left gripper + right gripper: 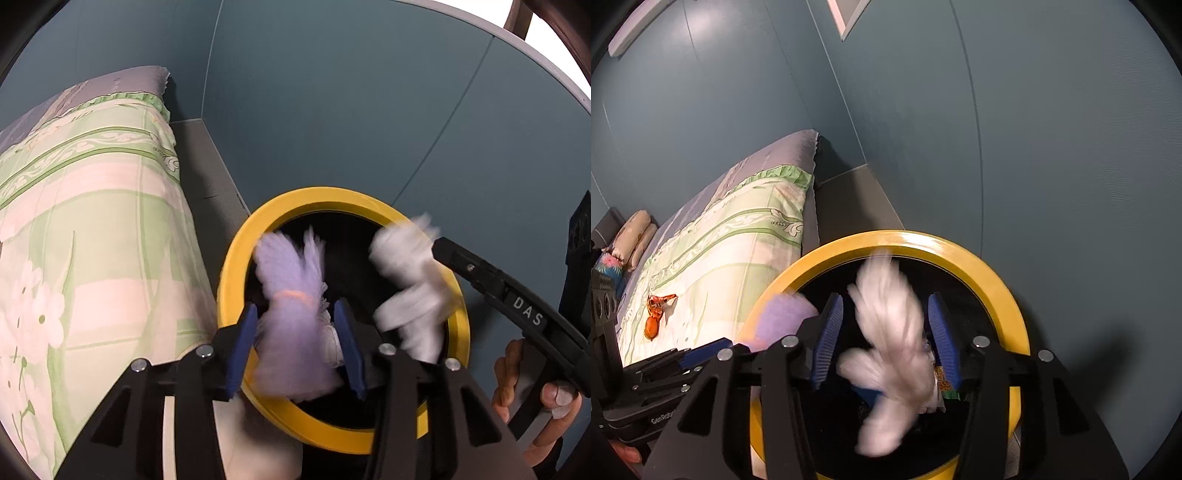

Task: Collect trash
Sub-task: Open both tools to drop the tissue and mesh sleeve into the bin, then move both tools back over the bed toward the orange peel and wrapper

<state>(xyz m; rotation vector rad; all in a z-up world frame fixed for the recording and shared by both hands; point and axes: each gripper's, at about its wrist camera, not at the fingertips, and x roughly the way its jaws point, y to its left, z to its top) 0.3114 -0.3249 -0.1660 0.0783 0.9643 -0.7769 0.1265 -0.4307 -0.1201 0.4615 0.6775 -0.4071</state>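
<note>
Over yellow-rimmed bin (236, 266): left claw (295, 332) spread wide, blurred purple wad (291, 295) loose between; right claw (886, 339) apart, white wad (890, 343) likewise.

Bin (236, 266) stands on floor between bed (92, 229) at left and wall (369, 110) behind/right; both grippers sit over its mouth, left gripper (295, 332) beside right gripper (886, 339), one crumpled tissue (291, 295) between each pair of fingers; wrapper (655, 314) lies on bed.
</note>
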